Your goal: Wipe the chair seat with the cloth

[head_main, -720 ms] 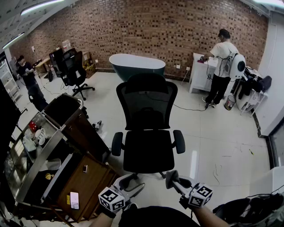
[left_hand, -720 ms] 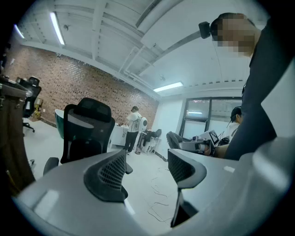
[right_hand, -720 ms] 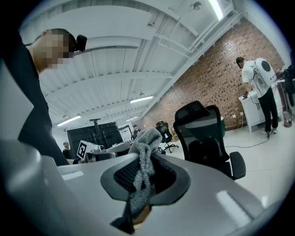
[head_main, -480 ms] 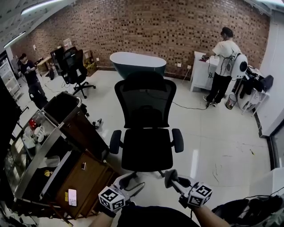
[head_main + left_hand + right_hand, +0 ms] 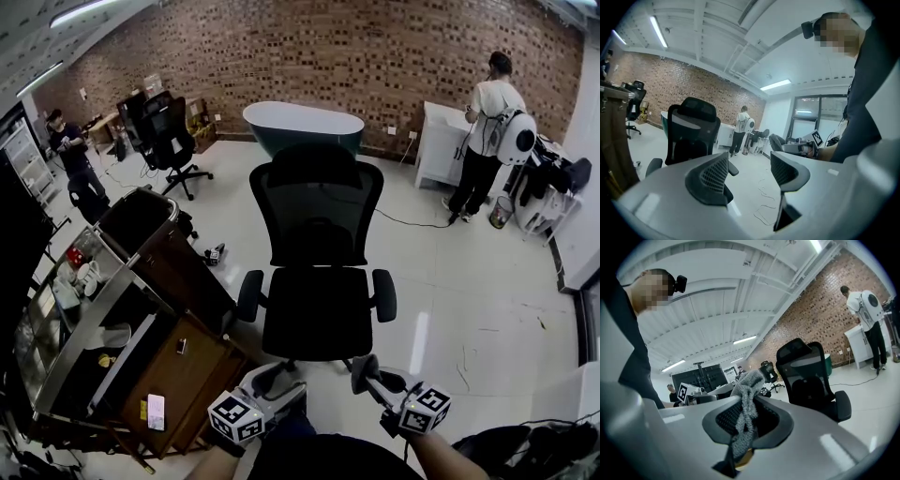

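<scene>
Right gripper [image 5: 747, 419]: jaws closed on a grey knitted cloth [image 5: 746, 401], which is pinched between them and bunches up above their tips. In the head view this gripper [image 5: 365, 372] sits low and right of centre, jaws aimed forward and slightly left.

Left gripper [image 5: 749, 172]: jaws wide apart with nothing between them. In the head view it [image 5: 269, 381] sits low and left of centre, also aimed forward.

Black mesh office chair [image 5: 317, 248]: stands on the pale glossy floor [image 5: 469, 281] directly ahead of both grippers, facing the person. Its black padded seat [image 5: 317, 314] lies between 2 armrests, front edge nearest, backrest rising from the far edge, so the seat's depth runs straight away from the person.

Key relation: the seat lies ahead of the cloth and a little to its left, not touched by it. The cloth-bearing right gripper is the nearer one, close to the seat's front right corner. The likely next move is forward and down onto the seat's front edge.
</scene>
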The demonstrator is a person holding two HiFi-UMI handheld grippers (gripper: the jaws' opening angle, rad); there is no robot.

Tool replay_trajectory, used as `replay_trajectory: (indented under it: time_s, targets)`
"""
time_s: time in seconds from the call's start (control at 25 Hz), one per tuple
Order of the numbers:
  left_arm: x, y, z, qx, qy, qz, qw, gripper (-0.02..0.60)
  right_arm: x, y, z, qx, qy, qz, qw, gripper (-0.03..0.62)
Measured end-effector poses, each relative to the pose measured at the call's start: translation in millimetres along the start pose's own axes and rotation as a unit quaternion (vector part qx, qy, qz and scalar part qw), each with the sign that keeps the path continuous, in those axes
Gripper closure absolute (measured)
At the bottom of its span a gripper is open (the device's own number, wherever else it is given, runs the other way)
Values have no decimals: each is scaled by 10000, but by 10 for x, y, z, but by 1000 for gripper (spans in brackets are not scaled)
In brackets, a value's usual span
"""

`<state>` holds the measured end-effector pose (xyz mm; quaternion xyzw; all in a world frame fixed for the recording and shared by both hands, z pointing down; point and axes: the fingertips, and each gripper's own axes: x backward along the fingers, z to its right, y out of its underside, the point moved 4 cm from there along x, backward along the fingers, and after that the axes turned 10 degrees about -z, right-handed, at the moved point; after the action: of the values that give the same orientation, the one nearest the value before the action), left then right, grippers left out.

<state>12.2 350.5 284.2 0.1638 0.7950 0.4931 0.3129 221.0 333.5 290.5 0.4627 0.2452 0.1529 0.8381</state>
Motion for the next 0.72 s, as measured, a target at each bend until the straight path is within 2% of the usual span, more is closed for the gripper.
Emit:
replay_trajectory:
  time_s: [0.32,0.72]
  targets:
    - [-298,-196,-519,10,183,3,9998,275,-400,-210,293,-49,87,-85,9999,548]
    - [-679,-722,-1786,16,554,-89,9984,275,-1415,-771,978,-286,573,-155,9978,548]
